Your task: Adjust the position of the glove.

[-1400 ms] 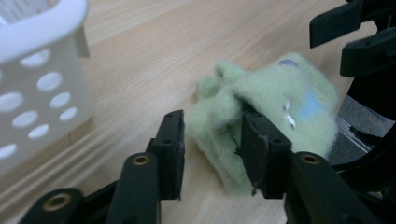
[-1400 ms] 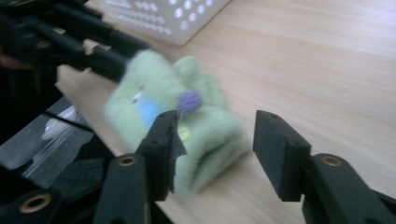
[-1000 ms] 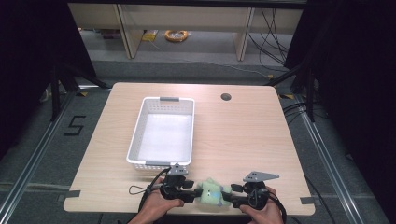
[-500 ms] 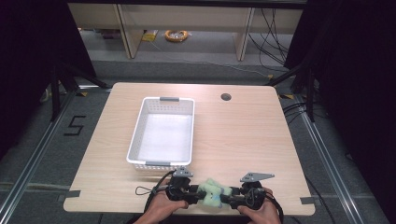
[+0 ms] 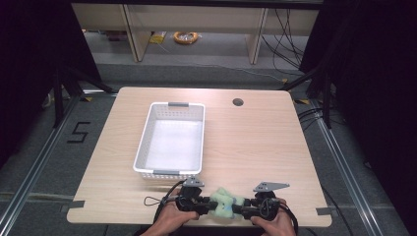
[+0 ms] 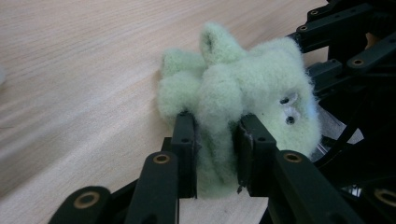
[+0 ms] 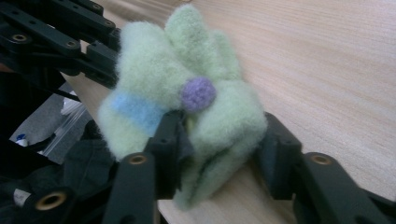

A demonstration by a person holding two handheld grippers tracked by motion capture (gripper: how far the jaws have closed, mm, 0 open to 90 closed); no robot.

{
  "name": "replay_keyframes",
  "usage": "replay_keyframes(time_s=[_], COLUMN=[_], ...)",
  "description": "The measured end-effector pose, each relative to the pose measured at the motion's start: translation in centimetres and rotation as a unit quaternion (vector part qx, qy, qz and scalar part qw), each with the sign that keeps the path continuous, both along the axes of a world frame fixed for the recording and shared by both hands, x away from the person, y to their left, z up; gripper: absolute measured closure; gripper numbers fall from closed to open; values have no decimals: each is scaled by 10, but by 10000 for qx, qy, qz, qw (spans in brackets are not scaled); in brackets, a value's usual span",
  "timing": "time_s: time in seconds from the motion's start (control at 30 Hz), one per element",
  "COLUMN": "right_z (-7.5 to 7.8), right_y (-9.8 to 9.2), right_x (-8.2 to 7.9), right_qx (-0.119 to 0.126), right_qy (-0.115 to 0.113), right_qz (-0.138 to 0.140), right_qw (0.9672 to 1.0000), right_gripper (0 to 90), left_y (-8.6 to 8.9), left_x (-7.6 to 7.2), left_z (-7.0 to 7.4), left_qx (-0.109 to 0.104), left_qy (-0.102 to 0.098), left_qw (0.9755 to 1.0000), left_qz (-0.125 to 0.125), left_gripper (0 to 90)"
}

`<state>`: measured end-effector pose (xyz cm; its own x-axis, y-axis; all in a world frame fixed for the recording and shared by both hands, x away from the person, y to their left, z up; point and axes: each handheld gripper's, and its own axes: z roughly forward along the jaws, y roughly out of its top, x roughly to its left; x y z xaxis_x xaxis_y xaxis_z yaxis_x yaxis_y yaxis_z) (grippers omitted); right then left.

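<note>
A pale green plush toy is held just above the table's near edge between both grippers. My left gripper is shut on one side of it; in the left gripper view its jaws squeeze the fuzzy toy, which shows small eyes. My right gripper is shut on the other side; in the right gripper view the toy shows a purple dot and a blue stripe between the jaws. Each gripper's linkage appears behind the toy in the other's view.
A white perforated basket stands empty left of the table's centre, just beyond the left gripper. A round cable hole lies at the back of the wooden table. Hands grip both tools at the table's front edge.
Both grippers, still clamped on the plush toy, have moved slightly toward the near edge and closer together. The basket has not moved.
</note>
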<state>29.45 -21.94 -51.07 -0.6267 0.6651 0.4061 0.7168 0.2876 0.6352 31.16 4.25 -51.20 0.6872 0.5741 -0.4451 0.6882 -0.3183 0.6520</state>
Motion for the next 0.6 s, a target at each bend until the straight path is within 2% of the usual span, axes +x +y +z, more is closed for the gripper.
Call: replay_keyframes(time_s=[0.13, 0.27, 0.33, 0.37, 0.4, 0.43, 0.47, 0.5, 0.6], right_z=[1, 3, 4, 4, 5, 5, 5, 6, 7], right_y=[-2, -4, -5, -3, -3, -4, -4, -2, -2], right_x=[0, -1, -2, -4, -4, -3, -3, -5, -4], right_qx=[66, 84, 67, 168, 176, 95, 119, 167, 114], right_qy=[-60, -140, -170, -47, -38, -180, -183, -83, -236], right_qz=[87, 128, 128, 36, 40, 120, 128, 39, 130], right_qw=[9999, 9998, 9998, 9998, 9998, 9997, 9997, 9998, 9996], right_gripper=[666, 709, 717, 718, 719, 719, 719, 719, 720], left_y=[2, 2, 2, 3, 4, 4, 5, 5, 5], left_x=[1, -2, -2, -2, -2, -3, -3, -3, -4], left_z=[0, 2, 4, 4, 5, 5, 5, 6, 6], left_qx=[-78, -77, -27, -130, -138, -146, -132, -127, -168], left_qy=[60, -33, -69, -28, -43, -52, -66, -78, -61], left_qw=[9999, 9999, 10000, 9999, 9999, 9999, 9999, 9999, 9998], left_qz=[52, 56, 53, -7, -16, -4, -43, -31, -5], left_gripper=[725, 750, 755, 757, 760, 761, 762, 762, 763])
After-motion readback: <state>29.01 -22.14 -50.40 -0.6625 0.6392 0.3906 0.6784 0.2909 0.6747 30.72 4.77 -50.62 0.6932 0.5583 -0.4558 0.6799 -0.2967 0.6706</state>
